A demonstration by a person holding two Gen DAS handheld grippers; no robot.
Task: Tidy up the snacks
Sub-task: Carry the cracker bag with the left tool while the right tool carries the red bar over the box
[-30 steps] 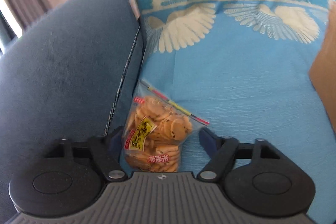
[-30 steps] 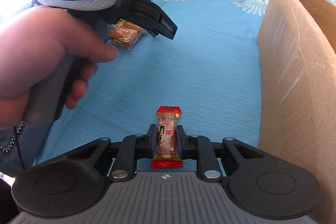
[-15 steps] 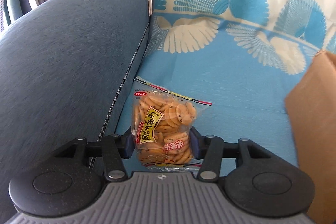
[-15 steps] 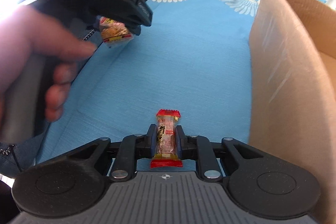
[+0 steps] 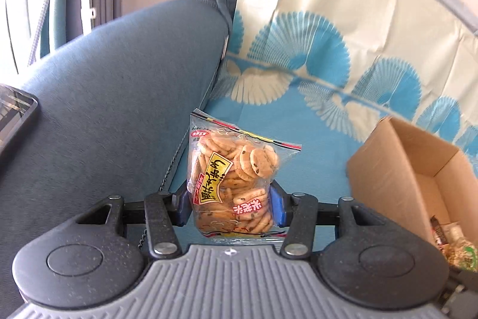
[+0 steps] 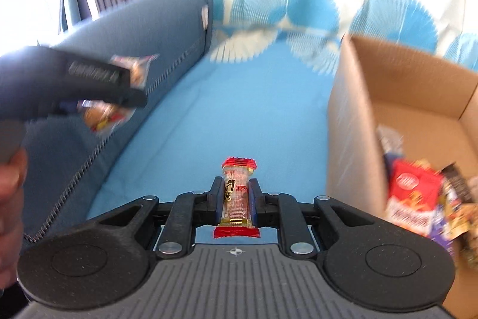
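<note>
Blue pads of my left claw are pressed into both sides of a clear bag of small round crackers, about halfway shut (the bag is plump, so that is as far as they go). My right claw is clamped nearly closed on a slim candy bar with red ends, which stands lengthwise between the pads with its far end poking out ahead.

Both snacks are off the sofa seat and in the air. What matters for the coming move is where the cardboard box lies: to the right of both claws, open at the top, with its near wall standing between each snack and the inside. In the right wrist view the box is just beside my right claw, and I can see packets already lying in it. My left claw shows at the far left of that view, over by the sofa's grey-blue armrest, well apart from the box.

So I judge the right hand is the nearer one. It needs only to go up over the wall and rightward; the left has to cross the whole blue patterned cover first. The cracker bag's long side runs away from me.
</note>
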